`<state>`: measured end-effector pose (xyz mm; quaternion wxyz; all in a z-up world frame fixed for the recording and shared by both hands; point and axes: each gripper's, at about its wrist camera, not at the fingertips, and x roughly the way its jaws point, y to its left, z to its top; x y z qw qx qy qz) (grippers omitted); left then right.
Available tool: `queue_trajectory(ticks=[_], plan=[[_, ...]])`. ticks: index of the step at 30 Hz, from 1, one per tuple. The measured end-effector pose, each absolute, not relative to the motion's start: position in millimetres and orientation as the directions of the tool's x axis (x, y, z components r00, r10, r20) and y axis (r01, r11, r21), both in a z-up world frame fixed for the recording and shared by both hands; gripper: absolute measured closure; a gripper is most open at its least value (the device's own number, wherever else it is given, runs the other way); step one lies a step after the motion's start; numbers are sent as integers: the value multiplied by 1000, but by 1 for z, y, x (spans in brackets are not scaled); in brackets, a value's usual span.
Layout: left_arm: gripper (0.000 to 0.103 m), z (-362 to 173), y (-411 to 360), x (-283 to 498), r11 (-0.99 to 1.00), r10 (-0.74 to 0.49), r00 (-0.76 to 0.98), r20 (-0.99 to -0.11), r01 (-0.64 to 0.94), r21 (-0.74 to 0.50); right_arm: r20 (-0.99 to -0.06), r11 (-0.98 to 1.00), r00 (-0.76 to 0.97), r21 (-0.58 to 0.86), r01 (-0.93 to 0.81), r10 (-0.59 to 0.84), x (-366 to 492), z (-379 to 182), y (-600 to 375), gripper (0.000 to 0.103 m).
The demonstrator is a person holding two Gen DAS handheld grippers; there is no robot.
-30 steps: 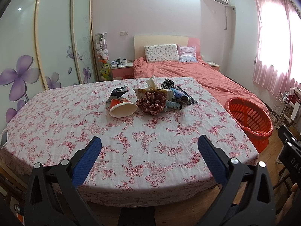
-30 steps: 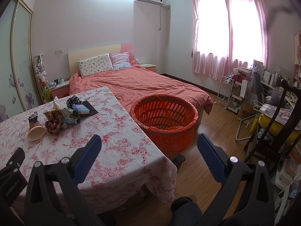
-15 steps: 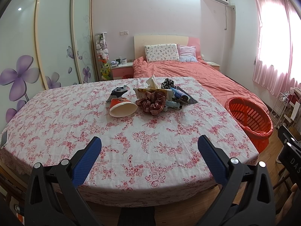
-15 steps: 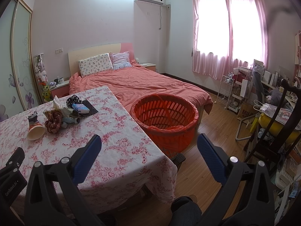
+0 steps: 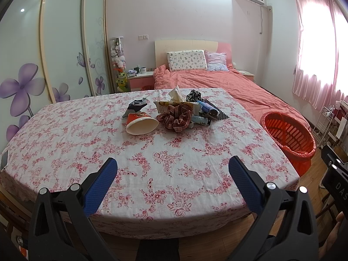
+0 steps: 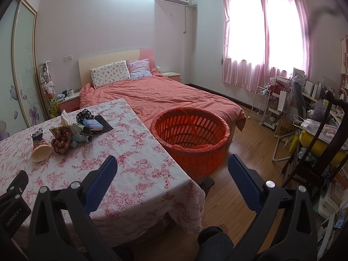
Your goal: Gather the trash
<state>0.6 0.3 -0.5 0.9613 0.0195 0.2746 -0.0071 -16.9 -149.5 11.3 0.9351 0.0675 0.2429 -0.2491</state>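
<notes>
Desk (image 5: 152, 174) draped in a pink floral cloth. Clustered toward the far edge: tipped paper cup (image 5: 141, 124), checked scrunchie (image 5: 177, 117), tissue pack (image 5: 174, 102), small tube (image 5: 201, 120), dark crumpled wrapper (image 5: 136, 106). Orange basket (image 6: 191, 139) on the wooden floor (image 6: 245, 178), just beside the desk's right edge.

"genrobot.ai" on left tongs body (image 6: 13, 215), "muji" on paper bag (image 6: 285, 129)

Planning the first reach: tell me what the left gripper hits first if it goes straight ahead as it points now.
Probably the tipped paper cup or the plaid scrunchie beside it; the left gripper, open, has only bare tablecloth before that pile. Depth is uncertain.
</notes>
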Motion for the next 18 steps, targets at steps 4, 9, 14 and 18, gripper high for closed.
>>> queue_trajectory(ticks=[4,9,14,18], plan=[[2,-1,0,1,999,-3,849,-528,24,33,-488,867,758,5,499,-433,-15,11,-150,4],[2,-7,-2,0,999,1,848,-530,19,32,-489,867,758,6,498,-432,-11,10,-150,4],[2,-10,7,17,1000,3,838,-545,8,17,-488,874,763,2,487,-424,-5,9,-147,4],[2,-17,23,35,999,32,822,-569,-40,-2,-485,888,778,3,459,-400,16,7,-144,4]])
